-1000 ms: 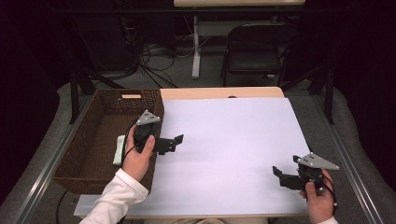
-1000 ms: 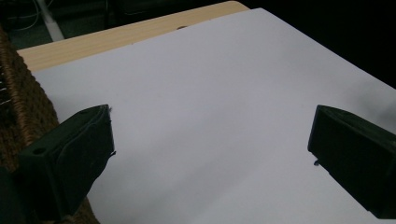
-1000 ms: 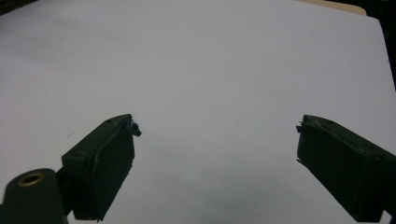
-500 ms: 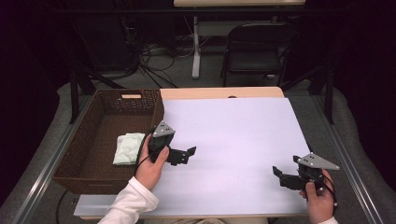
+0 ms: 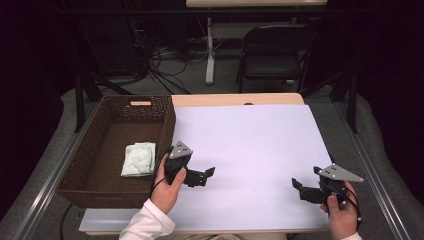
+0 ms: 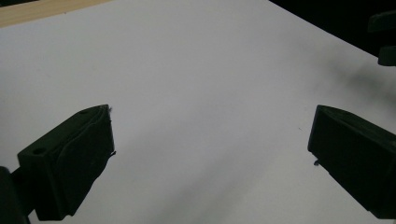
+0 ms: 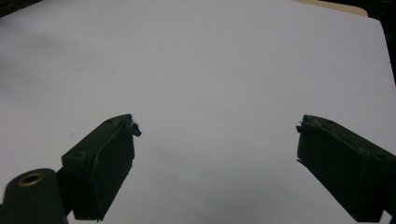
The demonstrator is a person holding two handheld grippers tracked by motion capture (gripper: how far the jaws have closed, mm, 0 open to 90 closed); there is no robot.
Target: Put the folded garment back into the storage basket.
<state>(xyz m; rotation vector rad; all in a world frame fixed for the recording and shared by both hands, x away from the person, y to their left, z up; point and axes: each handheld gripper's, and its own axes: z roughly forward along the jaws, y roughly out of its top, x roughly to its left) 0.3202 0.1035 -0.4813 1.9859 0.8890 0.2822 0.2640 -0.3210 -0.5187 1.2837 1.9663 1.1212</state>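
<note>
While the left gripper (image 5: 209,173) hangs over the white sheet (image 5: 250,150) just beside the basket (image 5: 95,187), its jaws stand wide apart with nothing between them, as the left gripper view shows: bare white sheet lies in the gap. A hand (image 5: 167,182) in a white sleeve (image 5: 145,225) holds it, close to the basket's right wall. Inside the basket, near that same wall and toward the person's side, lies a folded pale green cloth (image 5: 138,159), flat on the basket's floor and apart from the gripper. Well away from the basket, at the sheet's near right corner, the right gripper (image 5: 299,187) is held low by the other hand (image 5: 342,215), pointing back toward the basket. Its jaws are likewise spread wide and hold nothing; the right gripper view shows plain sheet between them. Beyond the sheet, a strip of the wooden desk (image 5: 235,99) runs from the basket's far corner.
</note>
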